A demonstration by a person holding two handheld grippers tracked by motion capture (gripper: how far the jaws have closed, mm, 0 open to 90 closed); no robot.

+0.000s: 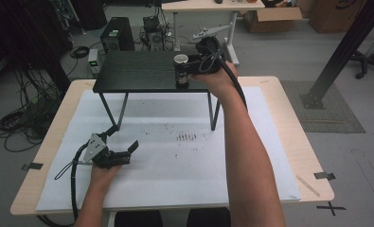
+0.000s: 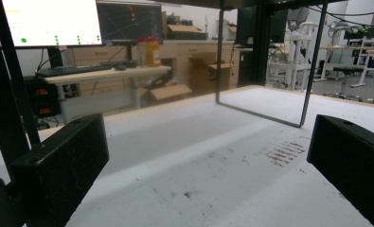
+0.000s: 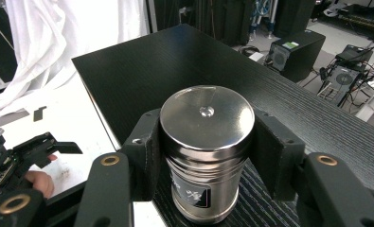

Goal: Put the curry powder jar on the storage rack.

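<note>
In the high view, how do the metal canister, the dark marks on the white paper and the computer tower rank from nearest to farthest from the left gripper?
From the left gripper:
1. Dark marks, on the white paper to its right.
2. Metal canister, on the black shelf, in the right gripper.
3. Computer tower, on the floor beyond the table.

Grey floor (image 1: 279, 52) is seen around the light wooden table (image 1: 293, 142). Cardboard boxes (image 1: 270, 19) and a second desk (image 1: 208, 5) are placed at the far side. Cables (image 1: 19, 123) are coiled on the left. Two monitors (image 2: 52, 21) are lit on a desk (image 2: 104, 73). A white curtain (image 3: 80, 28) is hung.
</note>
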